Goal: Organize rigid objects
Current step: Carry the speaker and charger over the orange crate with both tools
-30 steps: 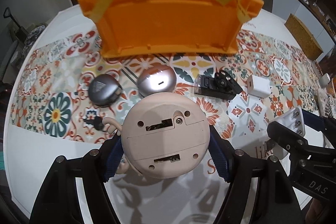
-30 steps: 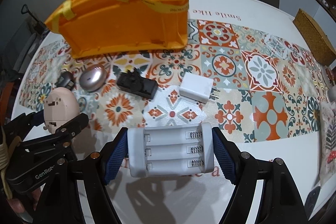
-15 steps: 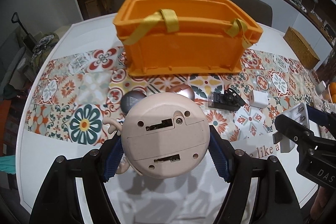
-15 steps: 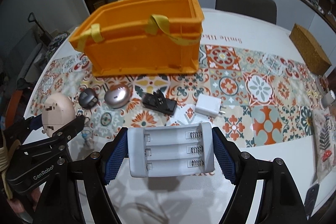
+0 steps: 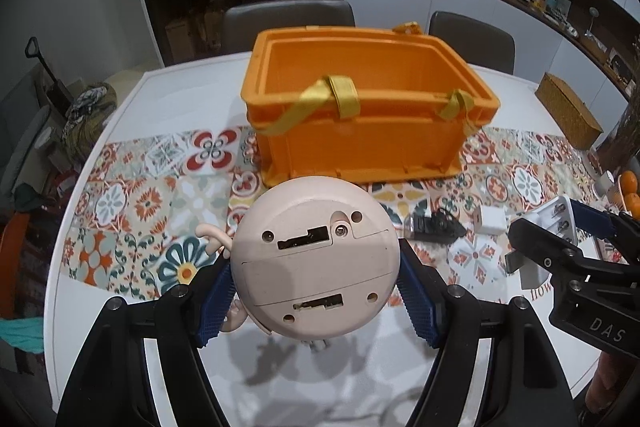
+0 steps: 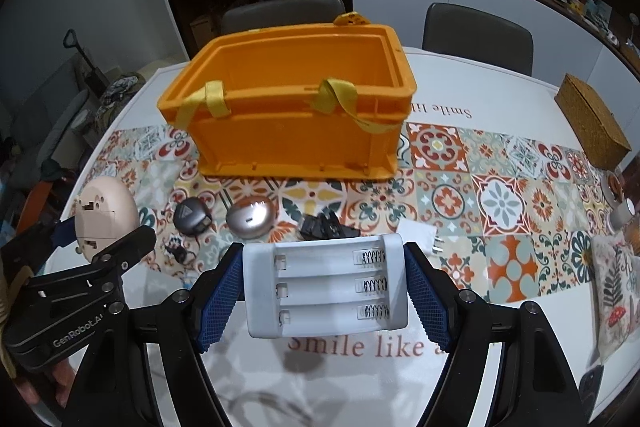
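White and round, the desk (image 6: 480, 87) carries a tiled runner (image 6: 460, 195) with dark shelves and chairs behind it. Toward the far side sits the orange crate (image 6: 296, 131), open-topped and seemingly empty, its yellow straps draped over the near wall. The left gripper (image 5: 316, 291) clamps a pink round toy (image 5: 316, 259), base toward the camera; the right gripper (image 6: 326, 295) clamps a white battery holder (image 6: 326, 291) with its three bays and springs showing. Both hang above the near edge, well short of the crate. On the runner lie a dark puck (image 6: 192, 217), a silver oval case (image 6: 251, 217), a black clip (image 6: 324, 227) and a white charger (image 5: 491, 219). Judged from this, the carry step is in hand: next, each load needs moving forward over the crate's rim, clear of the straps, then lowering inside before the jaws part.
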### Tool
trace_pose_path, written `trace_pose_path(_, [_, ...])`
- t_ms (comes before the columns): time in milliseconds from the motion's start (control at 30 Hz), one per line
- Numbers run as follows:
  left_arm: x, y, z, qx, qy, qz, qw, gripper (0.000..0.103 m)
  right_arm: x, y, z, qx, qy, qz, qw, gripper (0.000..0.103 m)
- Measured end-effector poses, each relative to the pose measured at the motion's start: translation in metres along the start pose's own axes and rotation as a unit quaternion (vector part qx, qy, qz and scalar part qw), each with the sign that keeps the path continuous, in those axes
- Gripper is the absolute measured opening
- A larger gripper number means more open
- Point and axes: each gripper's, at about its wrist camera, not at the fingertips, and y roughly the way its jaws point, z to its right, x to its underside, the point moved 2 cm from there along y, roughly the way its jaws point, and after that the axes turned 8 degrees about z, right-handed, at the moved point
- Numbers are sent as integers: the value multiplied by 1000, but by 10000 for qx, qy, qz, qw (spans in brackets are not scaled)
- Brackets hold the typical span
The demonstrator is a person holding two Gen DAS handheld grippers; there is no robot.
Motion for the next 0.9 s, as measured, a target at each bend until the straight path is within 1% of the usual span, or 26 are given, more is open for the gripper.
trace_pose_path(433, [-41,7,-10,-94,32,400,9992,74,-44,10,-6,116,-85,316,9994,77])
trace_pose_path(600, [-59,11,-13,-96,34,446,9990,74,-62,18,-7,126,-70,375,9992,77])
trace_pose_path(800, [-80,19,-15,98,77,459,9989,74,-87,30,-3,145,11,364,9992,77])
trace_pose_path(900, [-93,22,-14,84,141,492,9987,74,-100,35,-1,158,21,330,9993,77])
